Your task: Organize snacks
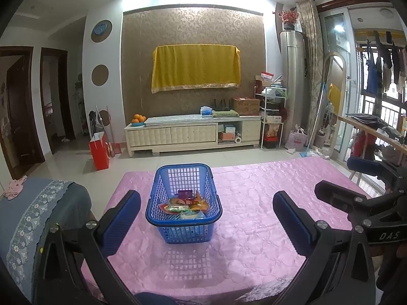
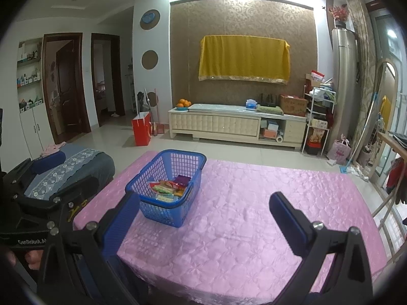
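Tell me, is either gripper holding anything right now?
No. The left gripper and right gripper are both open and empty; the snacks lie in the basket.

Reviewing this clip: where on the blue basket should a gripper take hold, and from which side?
Probably the near rim of the blue basket, from above: the wall is thin enough for open jaws to straddle, and the snack packets lie low inside. The left gripper already faces that edge; the right gripper is offset.
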Available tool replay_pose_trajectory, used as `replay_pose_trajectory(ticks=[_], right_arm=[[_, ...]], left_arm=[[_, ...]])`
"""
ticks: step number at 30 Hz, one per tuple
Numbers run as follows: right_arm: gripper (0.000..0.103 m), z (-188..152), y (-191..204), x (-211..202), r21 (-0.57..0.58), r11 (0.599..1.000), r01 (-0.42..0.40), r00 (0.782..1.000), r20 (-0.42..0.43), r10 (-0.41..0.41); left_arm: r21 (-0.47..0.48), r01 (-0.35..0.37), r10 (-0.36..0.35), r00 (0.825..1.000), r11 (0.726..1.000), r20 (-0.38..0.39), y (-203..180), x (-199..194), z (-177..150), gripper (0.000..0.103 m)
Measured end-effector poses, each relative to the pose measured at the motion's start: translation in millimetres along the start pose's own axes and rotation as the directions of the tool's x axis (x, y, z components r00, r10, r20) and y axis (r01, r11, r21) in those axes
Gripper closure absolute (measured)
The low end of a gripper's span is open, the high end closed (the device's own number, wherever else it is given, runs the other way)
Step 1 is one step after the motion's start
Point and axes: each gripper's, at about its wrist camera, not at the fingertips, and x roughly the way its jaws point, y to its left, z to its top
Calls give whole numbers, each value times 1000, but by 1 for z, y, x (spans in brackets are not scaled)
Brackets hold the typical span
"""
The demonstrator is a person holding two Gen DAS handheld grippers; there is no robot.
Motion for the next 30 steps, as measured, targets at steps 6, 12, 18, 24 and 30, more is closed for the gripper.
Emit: replay_pose_trajectory(ticks=[6,12,18,24,30], right_arm=[[0,0,1,0,-2,1000,2,1000,-1,-2],[0,1,1,0,1,1000,0,1000,-2,0],[0,1,1,0,0,1000,2,1000,-2,-2],[0,1,1,0,-1,1000,1,1000,-1,-1],[0,0,1,0,1,1000,0,1000,-3,0]], left_arm=[[3,-4,4,1000,1000,-2,-1,0,-1,0],[2,-4,4,1000,1000,-4,-2,0,-1,0],[-4,6,-6,1000,1000,-8,-1,1,-2,0],[-2,4,-4,1000,1000,-10,0,2,-3,0],[-2,5,-5,1000,1000,-11,0,3,-3,0]])
